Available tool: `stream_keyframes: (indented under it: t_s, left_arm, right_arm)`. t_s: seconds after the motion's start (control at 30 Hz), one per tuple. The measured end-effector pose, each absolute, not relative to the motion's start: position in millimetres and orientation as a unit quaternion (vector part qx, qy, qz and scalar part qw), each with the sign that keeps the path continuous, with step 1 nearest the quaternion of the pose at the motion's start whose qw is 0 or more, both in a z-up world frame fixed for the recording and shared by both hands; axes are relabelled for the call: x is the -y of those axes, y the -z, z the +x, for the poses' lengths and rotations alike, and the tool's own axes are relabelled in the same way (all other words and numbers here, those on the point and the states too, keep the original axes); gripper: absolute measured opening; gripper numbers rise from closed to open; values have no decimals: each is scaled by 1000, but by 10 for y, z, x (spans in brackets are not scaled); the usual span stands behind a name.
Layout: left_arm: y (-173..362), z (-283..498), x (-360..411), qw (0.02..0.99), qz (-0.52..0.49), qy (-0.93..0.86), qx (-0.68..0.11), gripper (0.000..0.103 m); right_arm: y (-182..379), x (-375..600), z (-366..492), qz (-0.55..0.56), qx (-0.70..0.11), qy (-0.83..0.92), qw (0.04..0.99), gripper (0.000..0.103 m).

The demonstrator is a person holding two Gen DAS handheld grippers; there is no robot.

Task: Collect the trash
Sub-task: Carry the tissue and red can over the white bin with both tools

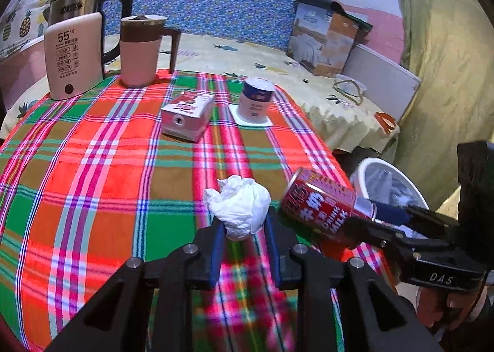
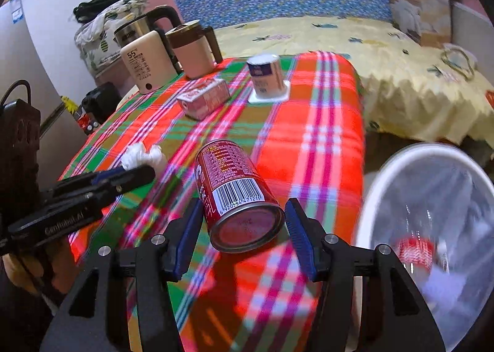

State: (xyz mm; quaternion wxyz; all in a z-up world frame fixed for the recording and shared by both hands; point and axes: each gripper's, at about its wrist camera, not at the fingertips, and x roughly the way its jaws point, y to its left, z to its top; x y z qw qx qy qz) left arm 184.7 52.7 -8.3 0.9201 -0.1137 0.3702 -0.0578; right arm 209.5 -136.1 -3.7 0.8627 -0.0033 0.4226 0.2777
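A crumpled white tissue (image 1: pixel 239 207) sits between the blue pads of my left gripper (image 1: pixel 244 219), which is shut on it just above the plaid tablecloth (image 1: pixel 92 151). To its right, my right gripper (image 2: pixel 244 207) is shut on a red milk can (image 2: pixel 234 191), held tilted with its base toward the camera, near the table's right edge. The can (image 1: pixel 321 207) and right gripper (image 1: pixel 379 219) also show in the left wrist view. The left gripper (image 2: pixel 136 174) and tissue (image 2: pixel 142 154) appear at left in the right wrist view. A white trash bin (image 2: pixel 379 173) stands below the table's right edge.
A pink carton (image 1: pixel 188 119) lies mid-table beside an upturned white cup (image 1: pixel 256 99). A kettle (image 1: pixel 74 55) and pink mug (image 1: pixel 140 49) stand at the far left. The bin (image 1: pixel 370 163) holds a red can (image 2: pixel 413 253) and paper. A bed (image 2: pixel 401 74) lies beyond.
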Motion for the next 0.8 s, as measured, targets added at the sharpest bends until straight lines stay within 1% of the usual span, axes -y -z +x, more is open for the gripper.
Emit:
stream_keyframes:
  t_s: [0.2,0.33,0.43,0.5,0.6,0.8]
  left_arm:
    - [49,1654,-391,920,-106,73,-371,25]
    - [57,1554,-324,918,-103,78,-375,25]
    - [50,1498,-317,918,-103,77,-375,25]
    - [34,1470,-326,919,-103,74,-374,25]
    - [12,1437,-335,920,-102,72,-372,25]
    - [15,1401,-321,919,-97,73,-374,25]
  right_arm:
    - [44,1495,1866,15,-427,-267,864,56]
    - [96,1365,1776,-12,-445,-295,845,57]
    - [44,1308,1784,-26,-438,-297,848,58]
    - [11,1282,1821,-25,-433,-304,848,61]
    - [2,1195,1877,-49,-427,-309,848,61]
    - [156,1054,1962,-82,-441,-325,832,62]
